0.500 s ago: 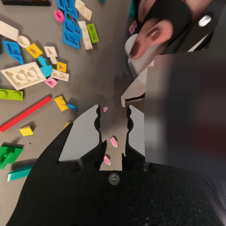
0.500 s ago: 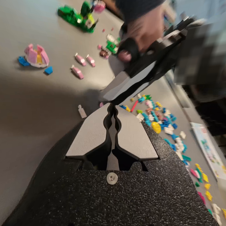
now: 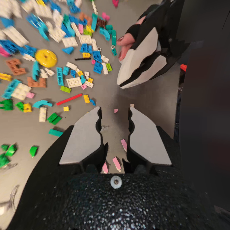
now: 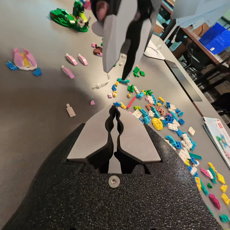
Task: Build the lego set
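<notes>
My left gripper (image 3: 115, 109) is open and empty above the grey table. A small pink rounded piece (image 3: 116, 110) lies on the table between its fingertips. Three pink petal pieces (image 3: 124, 144) lie farther back between the fingers. My right gripper (image 4: 115, 107) is shut and empty. It also shows in the left wrist view (image 3: 121, 84), held by a gloved hand at upper right. In the right wrist view the left gripper (image 4: 115, 74) hangs over the table. The pink piece (image 4: 92, 102) and a pale hinge plate (image 4: 70, 110) lie ahead to the left.
Loose bricks (image 3: 74, 69) spread left of the left gripper, with a yellow disc (image 3: 46, 57) and a red rod (image 3: 69, 99). A pink flower build (image 4: 24, 59), three pink petals (image 4: 71, 60) and a green build (image 4: 69, 18) sit farther off. A booklet (image 4: 219, 134) lies at the right.
My left gripper has pulled up and back from the table, so more of the brick pile shows. My right gripper has moved away from the left one and stays shut.
</notes>
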Tool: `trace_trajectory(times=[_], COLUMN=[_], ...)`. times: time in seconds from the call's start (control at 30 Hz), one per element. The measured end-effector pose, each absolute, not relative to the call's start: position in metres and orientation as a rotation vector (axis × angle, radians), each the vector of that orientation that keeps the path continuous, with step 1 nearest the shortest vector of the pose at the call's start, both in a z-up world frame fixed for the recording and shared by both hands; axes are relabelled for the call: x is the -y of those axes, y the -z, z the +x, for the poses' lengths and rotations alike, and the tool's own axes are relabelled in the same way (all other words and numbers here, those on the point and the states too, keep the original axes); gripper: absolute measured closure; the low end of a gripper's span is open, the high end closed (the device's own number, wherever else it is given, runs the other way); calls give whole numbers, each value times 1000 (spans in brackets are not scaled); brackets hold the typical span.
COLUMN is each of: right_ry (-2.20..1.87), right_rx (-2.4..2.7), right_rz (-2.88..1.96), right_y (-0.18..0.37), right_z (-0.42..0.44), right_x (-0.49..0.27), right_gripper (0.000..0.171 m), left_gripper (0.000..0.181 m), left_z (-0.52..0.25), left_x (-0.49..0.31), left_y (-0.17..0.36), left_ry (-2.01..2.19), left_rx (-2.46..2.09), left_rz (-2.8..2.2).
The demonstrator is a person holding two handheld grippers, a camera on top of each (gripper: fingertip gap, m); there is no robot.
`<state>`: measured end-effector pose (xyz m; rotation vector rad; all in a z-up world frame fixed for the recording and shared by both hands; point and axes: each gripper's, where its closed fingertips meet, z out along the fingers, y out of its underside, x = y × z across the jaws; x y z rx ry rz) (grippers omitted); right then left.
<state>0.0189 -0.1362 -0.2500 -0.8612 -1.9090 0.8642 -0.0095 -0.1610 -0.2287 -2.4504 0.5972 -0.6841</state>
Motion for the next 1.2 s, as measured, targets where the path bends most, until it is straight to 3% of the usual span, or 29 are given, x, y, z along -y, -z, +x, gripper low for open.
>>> trace_trajectory(times=[0.03,0.2,0.47,0.7,1.2], right_ry=[-885,-910,-900,-993,-1022], right_rx=[1927,2189,2572,2557,2520], right_rz=[-861,-748,-828,-783,-716], right_y=[250,260,289,291,283], right_z=[19,25,25,14,15], right_x=[139,158,163,170,200], right_gripper=[171,165,160,158,162], left_gripper=[143,148,155,155,159], left_z=[-10,11,-18,-57,-51], left_x=[165,205,233,244,243], left_y=[223,202,202,190,195], left_ry=[603,385,138,91,67], left_rx=[-587,-549,-275,-112,-160], left_rz=[-2396,-2129,-1746,-1578,-1606])
